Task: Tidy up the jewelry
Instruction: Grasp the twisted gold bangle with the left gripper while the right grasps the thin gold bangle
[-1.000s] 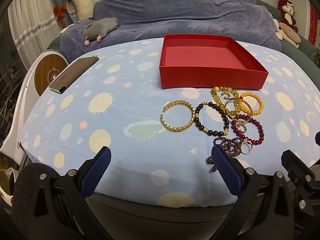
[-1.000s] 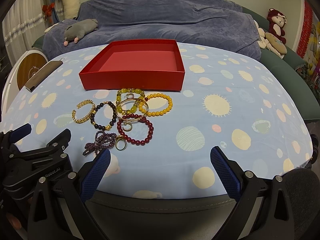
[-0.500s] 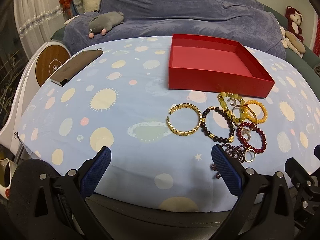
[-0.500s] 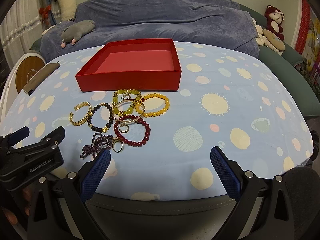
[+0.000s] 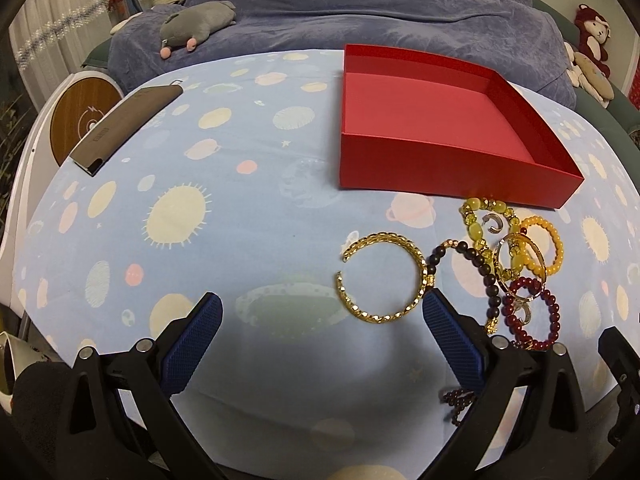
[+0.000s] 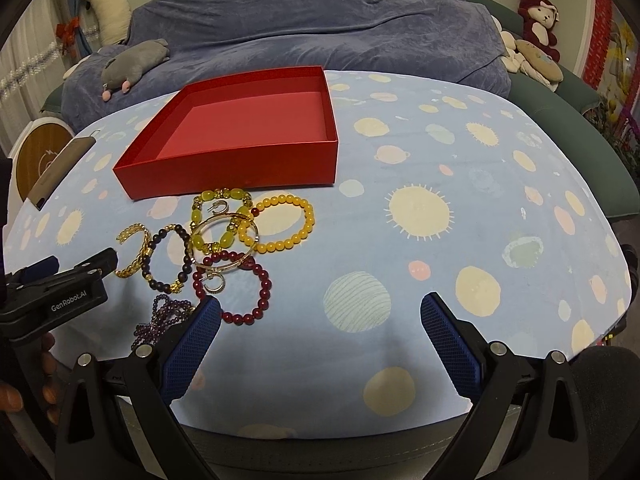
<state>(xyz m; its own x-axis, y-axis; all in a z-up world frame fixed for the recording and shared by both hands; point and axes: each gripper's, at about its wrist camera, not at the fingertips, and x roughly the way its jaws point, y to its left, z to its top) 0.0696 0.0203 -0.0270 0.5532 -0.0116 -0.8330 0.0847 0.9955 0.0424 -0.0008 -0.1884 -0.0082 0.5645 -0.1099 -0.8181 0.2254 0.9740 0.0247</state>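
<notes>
While both hand-held grippers are hovering with jaws apart and empty, the left hand-held gripper (image 5: 320,322) is nearing the gold cuff bracelet (image 5: 384,277) lying beside the bead bracelets, before the empty red box (image 5: 448,136). Pinching its band cleanly should avoid snagging neighbours; the right hand-held gripper (image 6: 320,322) is waiting.

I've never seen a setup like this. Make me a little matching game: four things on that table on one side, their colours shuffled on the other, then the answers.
Things:
1. box
2. open cuff
3. phone
4. tongs' pads

Colours:
A. blue
B. gold
C. red
D. grey-brown

Pairs: 1-C, 2-B, 3-D, 4-A
</notes>
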